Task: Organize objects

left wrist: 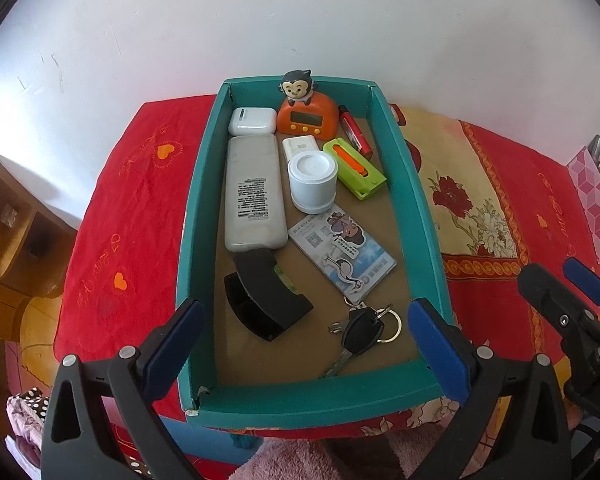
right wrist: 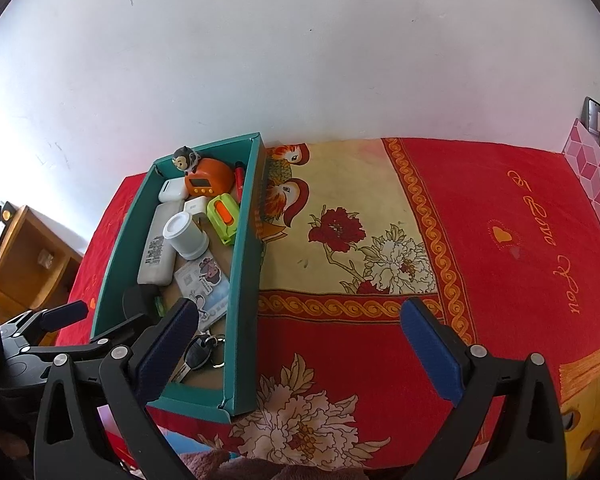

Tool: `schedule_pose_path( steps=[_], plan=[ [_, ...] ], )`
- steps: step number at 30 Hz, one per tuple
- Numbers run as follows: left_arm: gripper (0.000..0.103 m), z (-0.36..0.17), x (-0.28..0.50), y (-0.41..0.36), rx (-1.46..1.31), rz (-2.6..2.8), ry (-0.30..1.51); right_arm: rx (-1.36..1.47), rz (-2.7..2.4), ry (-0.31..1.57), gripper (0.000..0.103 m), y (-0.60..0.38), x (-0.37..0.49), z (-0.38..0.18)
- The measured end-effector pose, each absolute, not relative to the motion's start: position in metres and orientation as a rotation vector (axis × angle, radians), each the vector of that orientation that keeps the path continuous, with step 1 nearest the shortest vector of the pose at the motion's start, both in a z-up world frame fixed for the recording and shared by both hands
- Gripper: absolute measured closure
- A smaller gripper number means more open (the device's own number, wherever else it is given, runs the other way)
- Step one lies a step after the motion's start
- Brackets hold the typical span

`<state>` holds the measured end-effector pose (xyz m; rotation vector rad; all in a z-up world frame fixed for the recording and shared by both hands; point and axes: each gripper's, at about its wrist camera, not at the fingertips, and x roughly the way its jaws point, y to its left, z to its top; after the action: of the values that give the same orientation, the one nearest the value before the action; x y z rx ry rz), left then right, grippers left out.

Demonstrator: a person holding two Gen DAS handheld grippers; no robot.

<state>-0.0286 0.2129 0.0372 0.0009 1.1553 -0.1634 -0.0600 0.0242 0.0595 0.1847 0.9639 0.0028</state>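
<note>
Both grippers, left [left wrist: 306, 344] and right [right wrist: 300, 344], hover spread and empty; the teal box [right wrist: 242, 280] wall hides part of the keys [right wrist: 202, 354].

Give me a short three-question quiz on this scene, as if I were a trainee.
1. True or false: the orange clock with the monkey figure stands at the far end of the teal box.
2. What lies nearest the box's near wall: (a) the keys, (b) the white remote, (c) the green cutter?
3. Are the left tool and right tool holding anything?

Key
1. True.
2. (a) the keys.
3. No; both are open and empty, the left over the box, the right over the red cloth.
</note>
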Motion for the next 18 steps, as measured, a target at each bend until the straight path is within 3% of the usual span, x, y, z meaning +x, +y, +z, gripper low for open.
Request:
schedule_pose_path(
  steps=[18],
  plan=[
    [0.000,0.0396,-0.0347,0.2063,0.010,-0.176,1.148,0.183,0.005,0.964,0.000,0.0207,-0.0608,0.0615]
  ],
)
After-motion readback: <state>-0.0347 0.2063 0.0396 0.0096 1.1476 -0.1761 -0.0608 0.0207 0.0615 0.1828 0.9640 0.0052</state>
